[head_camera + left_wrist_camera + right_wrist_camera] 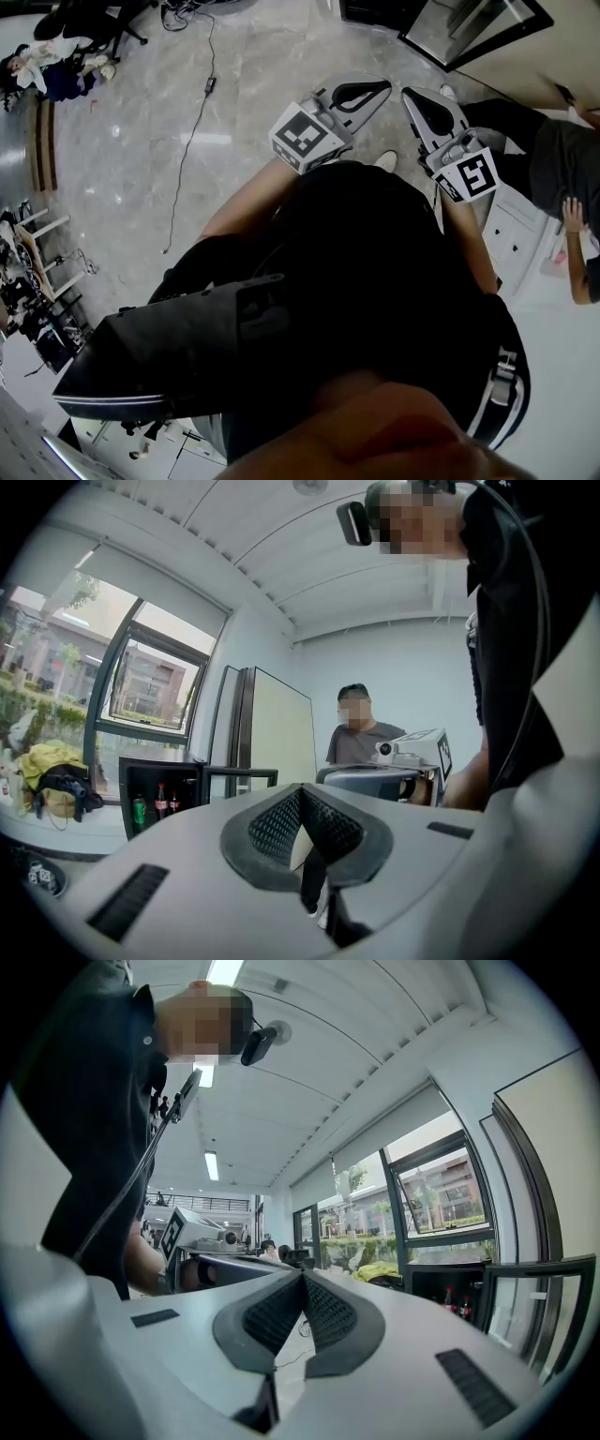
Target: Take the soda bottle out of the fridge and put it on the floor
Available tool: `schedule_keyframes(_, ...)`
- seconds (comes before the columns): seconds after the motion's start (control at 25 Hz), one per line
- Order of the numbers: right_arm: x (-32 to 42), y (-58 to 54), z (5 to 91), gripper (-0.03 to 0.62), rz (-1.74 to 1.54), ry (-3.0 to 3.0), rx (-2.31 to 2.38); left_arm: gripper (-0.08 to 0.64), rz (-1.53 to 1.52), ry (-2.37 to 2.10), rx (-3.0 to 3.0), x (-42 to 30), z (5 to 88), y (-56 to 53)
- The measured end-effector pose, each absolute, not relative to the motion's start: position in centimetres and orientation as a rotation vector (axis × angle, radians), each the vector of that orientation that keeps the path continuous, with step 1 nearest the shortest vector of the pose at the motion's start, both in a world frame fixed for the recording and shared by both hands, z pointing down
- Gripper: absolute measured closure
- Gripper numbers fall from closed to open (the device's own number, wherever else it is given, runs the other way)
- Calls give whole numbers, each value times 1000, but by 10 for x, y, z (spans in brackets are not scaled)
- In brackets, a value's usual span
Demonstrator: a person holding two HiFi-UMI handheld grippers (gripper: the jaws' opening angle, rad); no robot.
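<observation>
Both tools are up near my chest and the fridge is well apart from them, so I judge the step in hand to be the approach. The left tool is clenched on nothing, its pads meeting in its own view. The right tool is clenched too, and empty.

The soda bottle stands upright inside the small black fridge under the window. A second dark bottle is just beside it and a green can is to its left. The fridge door already hangs open, so no pull on it is needed.

To do this well, I would get low in front of the opening before reaching and spread one tool's pads before going in. I would take the bottle round its body rather than the neck and keep clear of the can. Then I would draw it straight out, past the door edge, and lower it onto the marble floor until it stands before letting go.

As for writing, the bottles carry red bands, probably labels, but they are too small from here to read a brand. The cubes on the tools show only black-and-white square markers. There is white print on the dark trousers in the head view, and I cannot make it out.
</observation>
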State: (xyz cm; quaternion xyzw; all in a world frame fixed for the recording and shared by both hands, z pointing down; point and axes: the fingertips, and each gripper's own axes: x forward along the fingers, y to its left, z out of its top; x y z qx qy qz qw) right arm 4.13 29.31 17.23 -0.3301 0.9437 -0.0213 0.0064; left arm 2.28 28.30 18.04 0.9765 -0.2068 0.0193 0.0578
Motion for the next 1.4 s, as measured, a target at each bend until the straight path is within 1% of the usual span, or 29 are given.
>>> schedule_keyframes(0.52,73,288,170,580,-47,2971,-967,563,52,-707,2937,53,177,279)
schedule_keyframes(1.08,120,256,167,580,-37,2985,-891,563,77,-860,2902,93,176,251)
schedule_keyframes(1.4,108,213,173,580,-33,2981,-915,563,54,-858,2917,80,178,208)
